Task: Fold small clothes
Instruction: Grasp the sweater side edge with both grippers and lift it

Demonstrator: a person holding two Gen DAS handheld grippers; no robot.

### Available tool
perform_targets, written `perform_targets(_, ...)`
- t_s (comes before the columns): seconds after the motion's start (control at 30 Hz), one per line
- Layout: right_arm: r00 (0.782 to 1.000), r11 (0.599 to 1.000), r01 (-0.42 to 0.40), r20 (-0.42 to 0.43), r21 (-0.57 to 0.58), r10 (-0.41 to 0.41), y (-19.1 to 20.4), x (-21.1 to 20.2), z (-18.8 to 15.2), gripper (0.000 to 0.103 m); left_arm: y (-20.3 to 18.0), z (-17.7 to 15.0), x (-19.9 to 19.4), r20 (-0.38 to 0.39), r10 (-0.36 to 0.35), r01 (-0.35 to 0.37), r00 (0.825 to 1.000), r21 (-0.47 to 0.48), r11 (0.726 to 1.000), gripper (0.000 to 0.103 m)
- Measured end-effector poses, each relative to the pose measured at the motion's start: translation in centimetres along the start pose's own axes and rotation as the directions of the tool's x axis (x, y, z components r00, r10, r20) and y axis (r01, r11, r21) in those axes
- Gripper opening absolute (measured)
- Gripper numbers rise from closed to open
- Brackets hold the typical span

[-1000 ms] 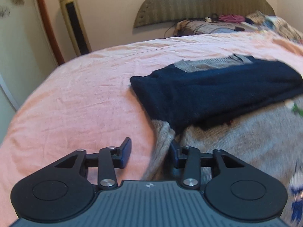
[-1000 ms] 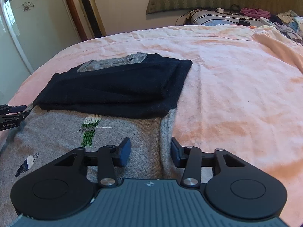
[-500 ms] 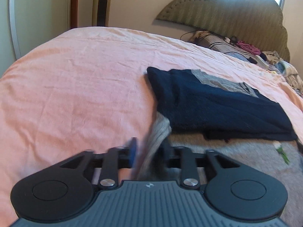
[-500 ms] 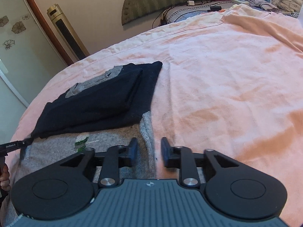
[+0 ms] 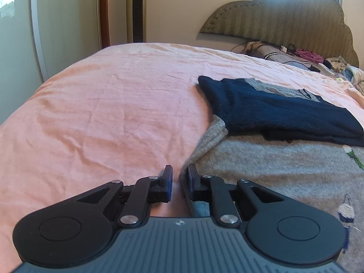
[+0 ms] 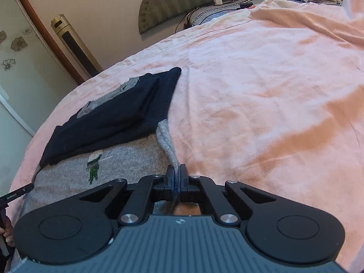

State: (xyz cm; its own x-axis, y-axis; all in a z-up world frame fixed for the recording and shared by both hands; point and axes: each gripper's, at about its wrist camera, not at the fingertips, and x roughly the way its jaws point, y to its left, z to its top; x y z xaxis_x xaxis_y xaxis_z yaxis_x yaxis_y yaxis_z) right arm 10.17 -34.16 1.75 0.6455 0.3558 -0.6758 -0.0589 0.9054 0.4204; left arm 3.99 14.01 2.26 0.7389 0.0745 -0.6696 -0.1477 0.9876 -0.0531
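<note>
Right wrist view shows the right hand-held gripper at lower centre of the frame with its jaws pinched together on the right-hand edge of a grey knitted sweater with small embroidered figures, which lies spread on a pink bedsheet. A ridge of grey knit runs from the jaws up toward the frame's centre, so this grip looks secure. Left wrist view has the left hand-held gripper at lower centre, its jaws closing with only a narrow gap left; the opposite edge of the grey sweater sits against the inner face of the right-hand finger, while bare sheet shows beside the left-hand one, so whether the fabric is truly clamped I cannot tell. A folded navy-blue knitted garment with a grey collar rests on the far part of the grey sweater, overlapping its upper edge; in the right wrist view that navy garment sits left of centre. As a judgement, one piece looks finished, while the grey sweater is only at the start: both side edges are being taken up and no fold is made yet. Other clothing lies heaped near the padded headboard, too jumbled to count.
</note>
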Motion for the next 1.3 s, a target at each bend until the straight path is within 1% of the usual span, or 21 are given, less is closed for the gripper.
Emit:
perform_targets(0.07, 0.999, 0.999, -0.042, -0.014, 0.023, 0.042, 0.4, -1.0, -0.5, 0.035, 0.1, -0.2, -0.9, -0.045, -0.076, 0.074, 0.996, -0.039, 0.996, 0.015)
perform_targets(0.1, 0.997, 0.997, -0.069, -0.015, 0.034, 0.070, 0.6, -1.7, -0.9, 0.046, 0.4, -0.6, -1.6, -0.069, -0.116, 0.112, 0.991, -0.069, 0.991, 0.024)
perform_targets(0.13, 0.995, 0.995, -0.095, -0.015, 0.040, 0.095, 0.8, -2.4, -1.4, 0.064, 0.7, -1.1, -2.3, -0.076, -0.157, 0.149, 0.985, -0.101, 0.984, 0.043)
perform_targets(0.17, 0.993, 0.992, -0.118, -0.021, 0.049, 0.119, 0.9, -3.1, -2.0, 0.069, 1.0, -1.8, -3.0, -0.072, -0.201, 0.190, 0.977, -0.134, 0.972, 0.054)
perform_targets(0.2, 0.989, 0.987, -0.141, -0.042, 0.073, 0.145, 0.8, -3.5, -2.7, 0.069, 1.4, -2.5, -3.6, -0.066, -0.234, 0.220, 0.970, -0.169, 0.961, 0.070)
perform_targets(0.37, 0.962, 0.952, -0.251, -0.064, 0.177, 0.266, 0.4, -3.6, -4.5, 0.066, 2.4, -4.4, -4.5, -0.008, -0.330, 0.310, 0.944, -0.322, 0.895, 0.072)
perform_targets(0.4, 0.958, 0.943, -0.259, -0.066, 0.209, 0.278, 0.2, -3.2, -4.4, 0.059, 2.5, -4.4, -4.3, -0.004, -0.347, 0.323, 0.938, -0.352, 0.878, 0.072)
perform_targets(0.47, 0.951, 0.936, -0.248, -0.123, 0.251, 0.285, -0.2, -1.7, -4.2, 0.010, 2.7, -4.0, -3.7, -0.009, -0.373, 0.340, 0.928, -0.393, 0.855, 0.059)
perform_targets(0.5, 0.950, 0.936, -0.255, -0.118, 0.243, 0.289, -0.3, -1.3, -4.4, 0.009, 2.6, -3.7, -3.0, -0.041, -0.379, 0.332, 0.924, -0.405, 0.852, 0.020)
perform_targets(0.53, 0.951, 0.937, -0.254, -0.115, 0.240, 0.287, -0.2, -1.4, -4.3, 0.009, 2.6, -3.6, -2.2, -0.080, -0.384, 0.318, 0.920, -0.423, 0.849, 0.006)
perform_targets(0.7, 0.961, 0.942, -0.269, -0.014, 0.202, 0.278, -0.3, -5.4, -3.8, 0.009, 2.6, -3.1, -4.9, -0.006, -0.420, 0.383, 0.908, -0.399, 0.833, 0.006)
perform_targets(0.83, 0.980, 0.950, -0.175, -0.050, 0.260, 0.195, -3.8, -4.7, -4.8, 0.008, 2.3, -4.1, -3.3, -0.089, -0.342, 0.294, 0.936, -0.340, 0.893, 0.006)
perform_targets(0.9, 0.966, 0.927, -0.228, -0.052, 0.297, 0.255, -3.7, -4.7, -5.4, 0.011, 3.2, -4.5, -3.3, -0.080, -0.376, 0.322, 0.923, -0.375, 0.869, 0.009)
perform_targets(0.97, 0.954, 0.914, -0.266, -0.049, 0.305, 0.294, -3.0, -5.2, -5.7, 0.028, 3.6, -4.5, -3.7, -0.095, -0.410, 0.345, 0.907, -0.388, 0.855, 0.015)
perform_targets(1.03, 0.939, 0.900, -0.310, -0.049, 0.307, 0.340, -2.8, -5.7, -6.1, 0.053, 4.3, -5.0, -4.3, -0.091, -0.466, 0.394, 0.880, -0.408, 0.824, 0.044)
perform_targets(1.07, 0.929, 0.887, -0.331, -0.055, 0.322, 0.366, -2.9, -5.6, -6.3, 0.058, 4.5, -5.2, -4.6, -0.080, -0.500, 0.426, 0.862, -0.418, 0.802, 0.052)
perform_targets(1.1, 0.918, 0.874, -0.348, -0.066, 0.339, 0.391, -2.9, -5.4, -6.5, 0.058, 4.6, -5.5, -4.8, -0.072, -0.527, 0.451, 0.847, -0.426, 0.784, 0.066)
perform_targets(1.2, 0.908, 0.868, -0.353, -0.096, 0.349, 0.407, -2.6, -4.4, -6.6, 0.047, 4.0, -6.0, -4.8, -0.053, -0.541, 0.469, 0.839, -0.434, 0.770, 0.069)
perform_targets(1.23, 0.912, 0.878, -0.334, -0.118, 0.343, 0.393, -2.2, -3.9, -6.6, 0.027, 3.8, -5.9, -4.7, -0.049, -0.539, 0.468, 0.841, -0.435, 0.770, 0.068)
perform_targets(1.27, 0.916, 0.892, -0.308, -0.150, 0.331, 0.372, -1.9, -3.4, -6.5, 0.011, 3.6, -5.7, -4.6, -0.051, -0.531, 0.460, 0.846, -0.436, 0.774, 0.063)
perform_targets(1.3, 0.917, 0.901, -0.310, -0.153, 0.304, 0.367, -1.7, -3.4, -6.5, 0.011, 3.5, -5.6, -4.3, -0.075, -0.523, 0.443, 0.849, -0.441, 0.781, 0.030)
